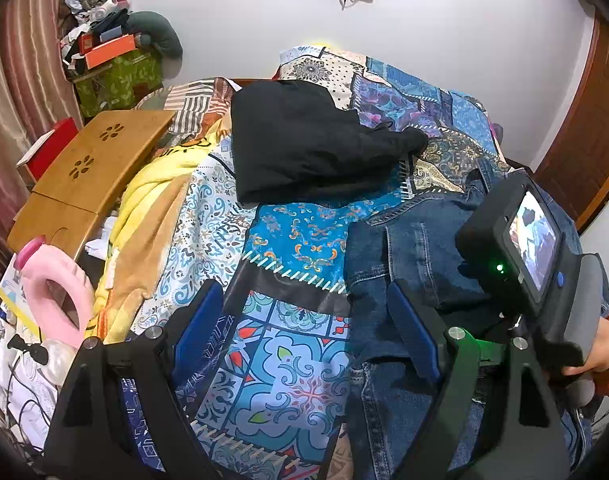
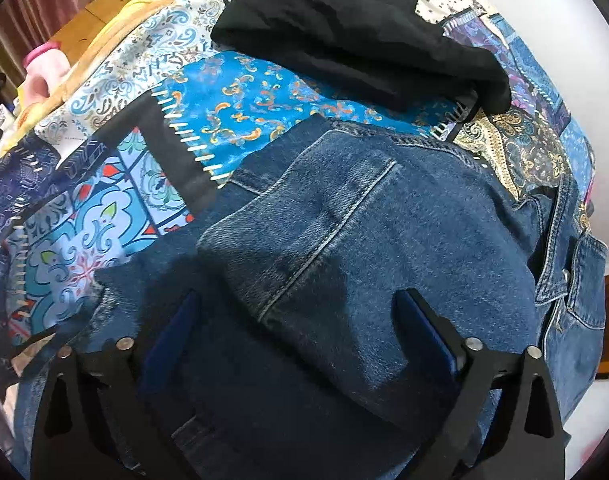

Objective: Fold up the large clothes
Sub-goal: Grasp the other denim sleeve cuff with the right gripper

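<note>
A blue denim jacket [image 2: 404,216] lies partly folded on the patterned bedspread [image 2: 104,208], with one sleeve laid across its back. It also shows in the left wrist view [image 1: 408,252] at the right. My left gripper [image 1: 308,320] is open and empty, low over the bedspread at the jacket's left edge. My right gripper [image 2: 296,320] is open, low over the folded sleeve, and holds nothing. The right gripper's body [image 1: 524,248] shows in the left wrist view, above the jacket. A black garment [image 1: 308,140] lies crumpled further back on the bed.
A yellow blanket [image 1: 152,216] lies bunched at the bed's left edge. A wooden lap table [image 1: 92,176] stands beside it. A pink item [image 1: 52,280] and cluttered boxes [image 1: 112,64] sit at the left. A white wall and a wooden door [image 1: 592,120] are behind.
</note>
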Demonstrator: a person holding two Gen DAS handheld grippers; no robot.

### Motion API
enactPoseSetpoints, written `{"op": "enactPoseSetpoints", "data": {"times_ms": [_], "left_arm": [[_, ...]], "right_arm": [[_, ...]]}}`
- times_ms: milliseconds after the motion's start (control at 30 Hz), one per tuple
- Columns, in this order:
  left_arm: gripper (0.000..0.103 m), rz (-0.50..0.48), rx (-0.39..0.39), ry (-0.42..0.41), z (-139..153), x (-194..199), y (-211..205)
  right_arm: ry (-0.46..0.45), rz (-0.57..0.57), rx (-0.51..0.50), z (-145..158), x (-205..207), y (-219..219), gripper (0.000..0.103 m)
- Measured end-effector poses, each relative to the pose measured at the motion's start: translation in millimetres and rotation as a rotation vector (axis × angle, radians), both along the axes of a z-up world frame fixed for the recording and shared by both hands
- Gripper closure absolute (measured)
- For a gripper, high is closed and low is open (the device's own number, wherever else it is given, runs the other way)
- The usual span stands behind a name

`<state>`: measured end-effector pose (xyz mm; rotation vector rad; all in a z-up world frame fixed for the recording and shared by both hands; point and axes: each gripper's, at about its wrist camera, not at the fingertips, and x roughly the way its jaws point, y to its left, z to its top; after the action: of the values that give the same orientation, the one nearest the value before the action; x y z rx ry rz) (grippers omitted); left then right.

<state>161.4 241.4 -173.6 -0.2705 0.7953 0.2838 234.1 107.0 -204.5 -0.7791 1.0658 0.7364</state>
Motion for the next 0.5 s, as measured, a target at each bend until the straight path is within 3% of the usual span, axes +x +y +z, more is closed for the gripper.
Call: {"op": "enactPoseSetpoints", "data": {"times_ms": [67,200,233,267,500], "left_arm": [[0.020,0.001,-0.001,0.003,-0.4,1.2,-0.1],[0.020,0.003,0.001,0.009,-1.0,3.9,-1.5],[0.020,0.003,0.002,0.009,-0.9,4.1,-1.6],[0.020,0.001,0.001,0.008,-1.0,3.6,-0.8],[0.020,-0.002,0.009,0.012,1.0,9.4,-6.1]], "right_arm": [[-0.035,-0.003,0.013,6.2,0.6,-3.5,0.037],[0.009,0.005,0.075,19.8,2.5,-12.3,0.070],[0.036,0.001,0.097,22.7,2.9,-14.2,0.083],[0.046,-0.006,0.111,26.4,2.8,-16.4,0.088],[-0.024,-0.102,0.270,76.7,11.6,-53.2,0.090]]}}
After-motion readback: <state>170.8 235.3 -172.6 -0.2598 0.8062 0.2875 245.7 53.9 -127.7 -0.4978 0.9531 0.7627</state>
